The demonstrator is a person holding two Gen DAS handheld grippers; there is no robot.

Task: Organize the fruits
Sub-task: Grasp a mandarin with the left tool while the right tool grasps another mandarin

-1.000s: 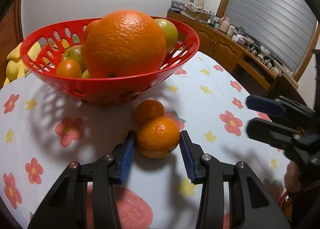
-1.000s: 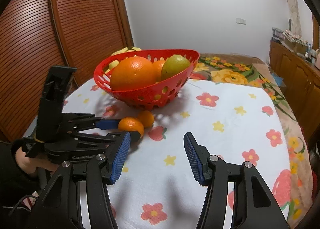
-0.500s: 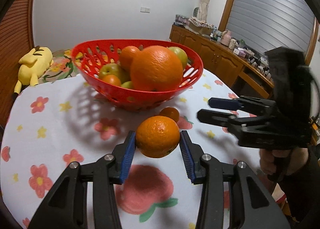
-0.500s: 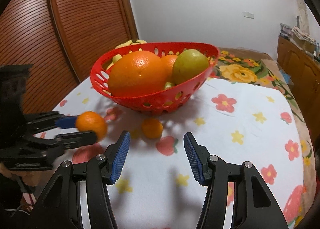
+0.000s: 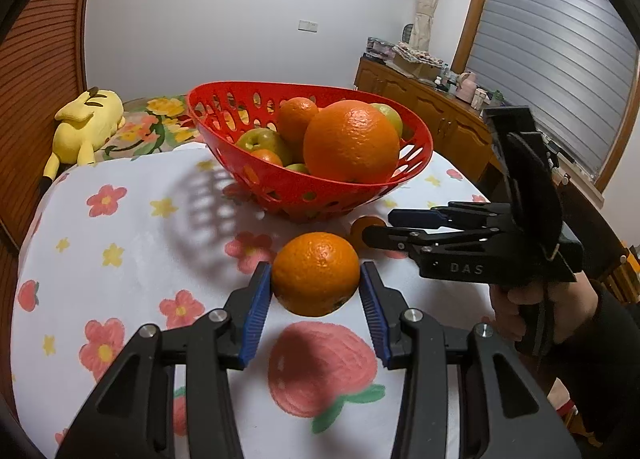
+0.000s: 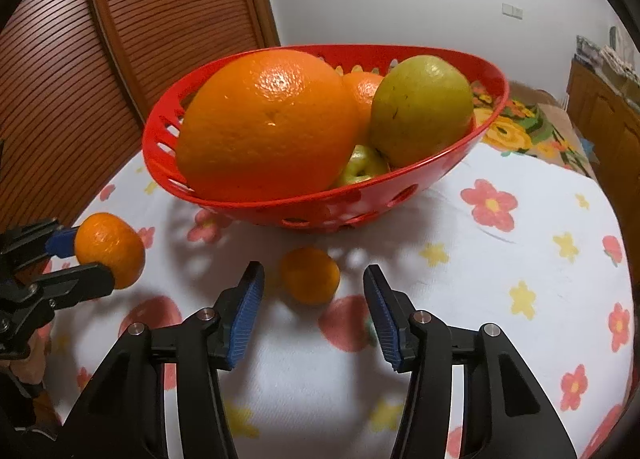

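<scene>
My left gripper (image 5: 316, 287) is shut on a medium orange (image 5: 316, 273) and holds it above the floral tablecloth; it also shows in the right wrist view (image 6: 109, 249). My right gripper (image 6: 314, 299) is open, its jaws on either side of a small mandarin (image 6: 310, 274) that lies on the cloth just in front of the red basket (image 6: 280, 211). The mandarin is partly hidden behind the right gripper in the left wrist view (image 5: 362, 227). The basket (image 5: 320, 191) holds a large orange (image 5: 352, 147), green apples and other fruit.
A yellow plush toy (image 5: 86, 125) lies at the table's far left edge. A wooden sideboard (image 5: 432, 111) with clutter stands at the back right. A brown slatted door (image 6: 80, 59) is behind the table. The cloth (image 6: 500, 259) hangs over rounded table edges.
My left gripper has lifted the orange off the cloth and pulled back from the basket. My right gripper has moved in toward the basket until its jaws flank the small mandarin.
</scene>
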